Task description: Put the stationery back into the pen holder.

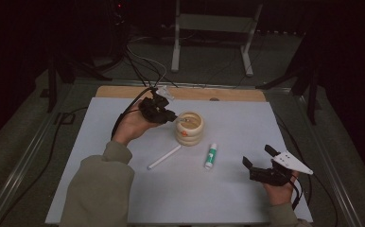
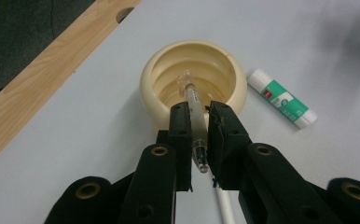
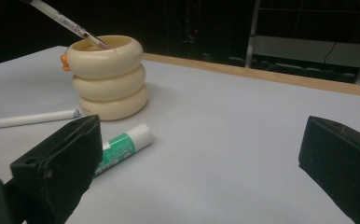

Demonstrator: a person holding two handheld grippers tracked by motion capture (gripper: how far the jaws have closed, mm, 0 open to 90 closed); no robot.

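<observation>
A cream ringed cup (image 1: 189, 128) stands mid-table; it also appears in the left gripper view (image 2: 193, 81) and the right gripper view (image 3: 107, 77). My left gripper (image 1: 171, 116) is shut on a clear pen (image 2: 196, 116), whose far tip reaches into the cup's mouth. That pen (image 3: 68, 22) slants down into the cup from the upper left. A white pen (image 1: 164, 157) lies on the sheet in front of the cup. A glue stick (image 1: 211, 155) with a green label lies to its right. My right gripper (image 1: 260, 157) rests open at the near right, nothing between its fingers.
A white sheet (image 1: 228, 189) covers the table, with a wooden strip (image 1: 237, 94) along its far edge. Cables (image 1: 138, 61) trail off behind the table, where a white metal stand (image 1: 213, 28) sits on the floor.
</observation>
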